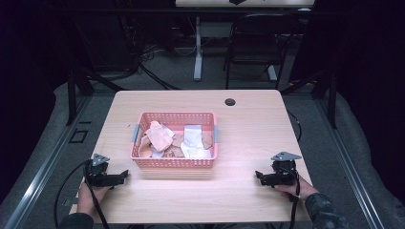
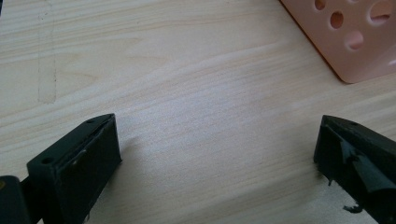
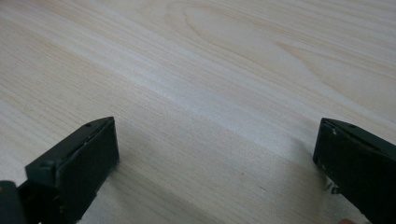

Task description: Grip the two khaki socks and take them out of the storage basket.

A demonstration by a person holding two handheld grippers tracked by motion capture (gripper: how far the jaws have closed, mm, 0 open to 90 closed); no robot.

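Pink basket (image 1: 174,162) of crumpled wrappers (image 1: 160,136) mid-table. Left gripper (image 1: 125,174) just left of basket's front corner, right gripper (image 1: 258,175) well right; both jaws wide apart, empty.

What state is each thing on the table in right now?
Pink perforated plastic basket: upright, holding crumpled pink, white and brown scraps.
Left tongs: open, empty, resting on the light wooden table beside the basket.
Right tongs: open, empty, resting on the table, apart from the basket.
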